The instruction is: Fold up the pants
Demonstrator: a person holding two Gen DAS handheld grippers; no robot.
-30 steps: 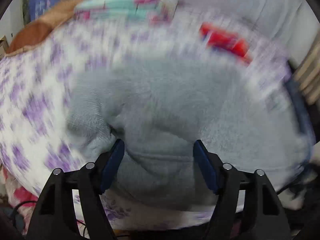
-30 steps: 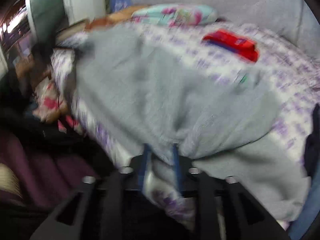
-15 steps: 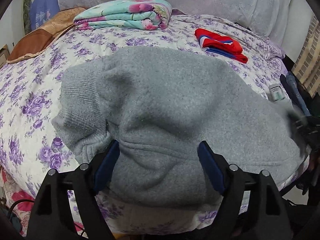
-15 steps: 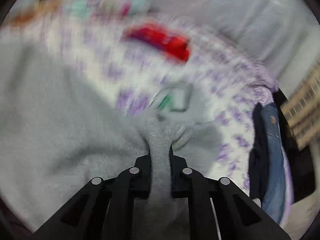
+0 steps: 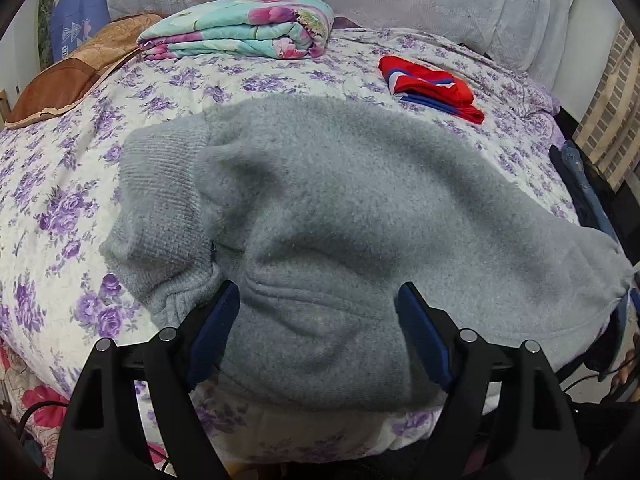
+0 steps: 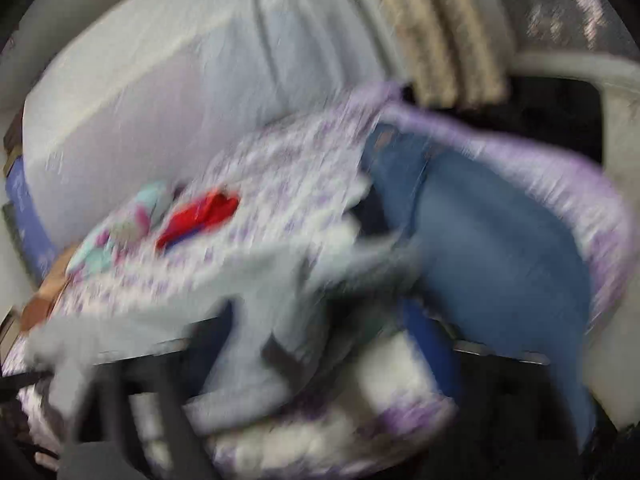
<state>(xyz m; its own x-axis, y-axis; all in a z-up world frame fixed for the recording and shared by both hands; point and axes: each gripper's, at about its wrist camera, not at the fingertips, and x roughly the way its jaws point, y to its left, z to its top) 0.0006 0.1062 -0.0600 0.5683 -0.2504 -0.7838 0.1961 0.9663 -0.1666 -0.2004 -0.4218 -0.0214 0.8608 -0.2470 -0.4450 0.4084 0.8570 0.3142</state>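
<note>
the grey pants (image 5: 340,208) fill the near middle of the floral bedspread (image 5: 60,184), their ribbed cuff (image 5: 160,200) bunched at the near left. bare bedspread lies open to the left of the cuff and in a wide band beyond the pants. at the far edge a folded floral blanket (image 5: 240,28) blocks the middle, a brown cushion (image 5: 68,80) the far left. a red garment (image 5: 432,88) sits far right. dark clothing (image 5: 580,184) crowds the right edge. the right wrist view is too blurred to judge gaps; blue jeans (image 6: 492,240) fill its right side.
</note>
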